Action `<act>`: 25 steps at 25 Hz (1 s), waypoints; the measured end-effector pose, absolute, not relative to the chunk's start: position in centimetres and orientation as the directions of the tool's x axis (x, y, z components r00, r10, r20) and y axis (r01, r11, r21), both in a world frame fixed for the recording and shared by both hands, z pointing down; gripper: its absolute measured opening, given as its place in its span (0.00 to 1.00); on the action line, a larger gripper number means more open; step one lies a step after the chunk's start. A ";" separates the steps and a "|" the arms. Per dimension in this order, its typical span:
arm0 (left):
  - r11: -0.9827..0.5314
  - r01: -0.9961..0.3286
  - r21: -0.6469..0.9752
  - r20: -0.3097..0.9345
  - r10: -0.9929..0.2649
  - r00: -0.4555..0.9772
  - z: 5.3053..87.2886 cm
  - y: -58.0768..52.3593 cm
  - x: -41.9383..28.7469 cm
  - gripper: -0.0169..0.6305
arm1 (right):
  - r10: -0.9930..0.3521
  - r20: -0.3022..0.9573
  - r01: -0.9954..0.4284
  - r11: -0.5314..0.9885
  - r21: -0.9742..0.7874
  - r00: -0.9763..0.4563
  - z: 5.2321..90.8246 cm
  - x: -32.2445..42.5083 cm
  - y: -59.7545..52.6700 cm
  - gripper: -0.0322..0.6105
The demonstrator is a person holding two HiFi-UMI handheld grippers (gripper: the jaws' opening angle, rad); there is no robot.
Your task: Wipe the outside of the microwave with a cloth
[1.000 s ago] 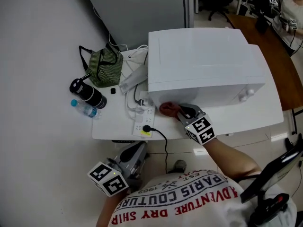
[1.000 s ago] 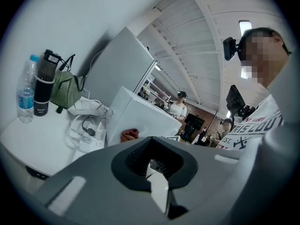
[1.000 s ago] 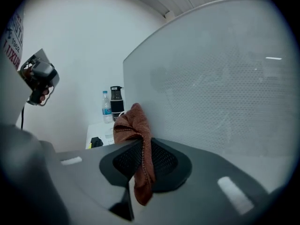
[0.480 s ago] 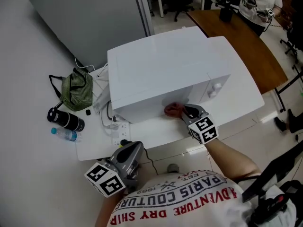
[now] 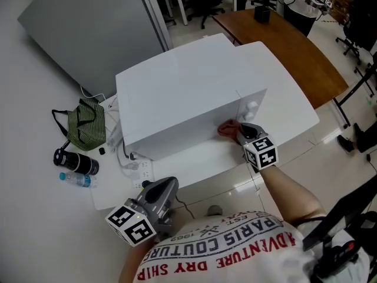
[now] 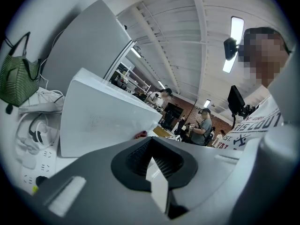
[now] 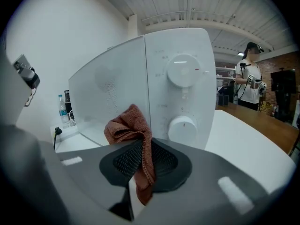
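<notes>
A white microwave (image 5: 182, 96) stands on the white table (image 5: 288, 108), its front with two knobs (image 7: 183, 71) facing me. My right gripper (image 5: 240, 130) is shut on a reddish-brown cloth (image 5: 227, 128), pressed against the lower front of the door near the knob panel. In the right gripper view the cloth (image 7: 131, 130) hangs bunched between the jaws just in front of the door (image 7: 110, 95). My left gripper (image 5: 159, 192) is held low, below the table's near edge, shut with nothing in it; its view shows the microwave (image 6: 101, 121) from the side.
Left of the microwave lie a green striped bag (image 5: 85, 125), a black flask (image 5: 75, 162), a water bottle (image 5: 75, 180) and a white power strip (image 5: 143, 171) with cables. A brown desk (image 5: 283, 40) stands behind. People stand in the background.
The right gripper has slid the cloth rightward along the microwave's front, from the left part of the door to near the knobs. The head view has swung round. The left gripper has stayed low.
</notes>
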State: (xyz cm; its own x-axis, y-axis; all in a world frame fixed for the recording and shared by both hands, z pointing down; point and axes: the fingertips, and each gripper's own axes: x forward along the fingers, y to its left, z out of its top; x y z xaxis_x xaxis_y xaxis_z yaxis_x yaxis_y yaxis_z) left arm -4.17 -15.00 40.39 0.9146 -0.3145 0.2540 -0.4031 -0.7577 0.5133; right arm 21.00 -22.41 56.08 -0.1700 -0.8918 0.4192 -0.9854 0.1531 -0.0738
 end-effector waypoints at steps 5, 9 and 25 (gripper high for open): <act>-0.756 -0.403 0.516 0.252 -0.316 0.915 40.6 -14.6 -4.0 0.03 | -0.885 0.420 -0.980 0.183 -0.084 -0.201 55.5 20.2 -21.5 0.12; -0.751 -0.392 0.531 0.239 -0.311 0.920 40.8 -14.1 -3.7 0.03 | -0.882 0.388 -0.964 0.252 -0.086 -0.266 53.7 17.6 -20.0 0.12; -0.620 -0.568 0.541 0.247 -0.529 0.812 41.5 -9.7 -13.9 0.03 | -0.703 0.223 -0.723 0.691 -0.011 -0.675 46.5 -5.0 -19.8 0.12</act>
State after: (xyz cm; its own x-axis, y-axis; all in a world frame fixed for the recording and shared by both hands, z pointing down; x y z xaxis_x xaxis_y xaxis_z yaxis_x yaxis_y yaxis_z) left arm -13.89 -9.70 41.46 0.8119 -0.5291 0.2467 -0.5684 -0.6198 0.5411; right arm -5.00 -19.82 46.46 -0.6753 -0.7031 0.2227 -0.7229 0.6908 -0.0113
